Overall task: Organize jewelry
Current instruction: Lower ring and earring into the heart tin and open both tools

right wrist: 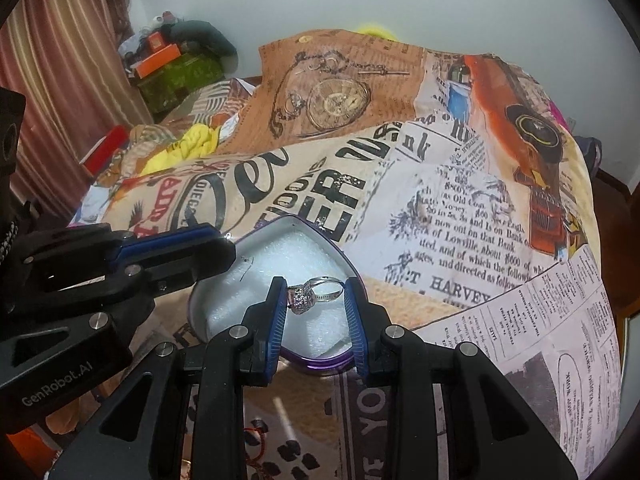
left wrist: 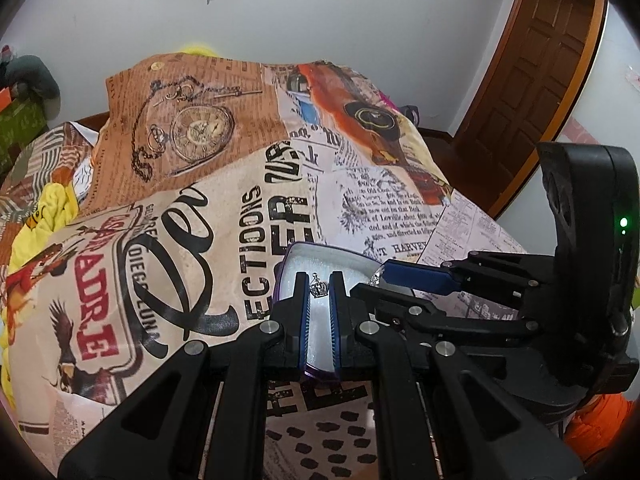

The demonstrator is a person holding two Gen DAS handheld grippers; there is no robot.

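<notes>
A purple heart-shaped tin (right wrist: 341,249) with white foam lining lies open on the printed bedspread, just below both grippers. My right gripper (right wrist: 315,281) is shut on a silver ring with a stone cluster (right wrist: 308,297), held above the foam. In the left wrist view my left gripper (left wrist: 319,280) is shut on a small silver crown-shaped piece (left wrist: 319,289) over the same tin (left wrist: 289,257). The right gripper (left wrist: 383,274) comes in from the right there, a glint of silver at its tip. The left gripper (right wrist: 226,242) shows at the left of the right wrist view.
A newspaper-and-pocket-watch print bedspread (left wrist: 224,200) covers the bed. Yellow cloth (right wrist: 196,140) lies bunched at the far left. Green and orange boxes (right wrist: 176,68) are stacked by a striped curtain (right wrist: 68,40). A wooden door (left wrist: 540,80) stands to the right.
</notes>
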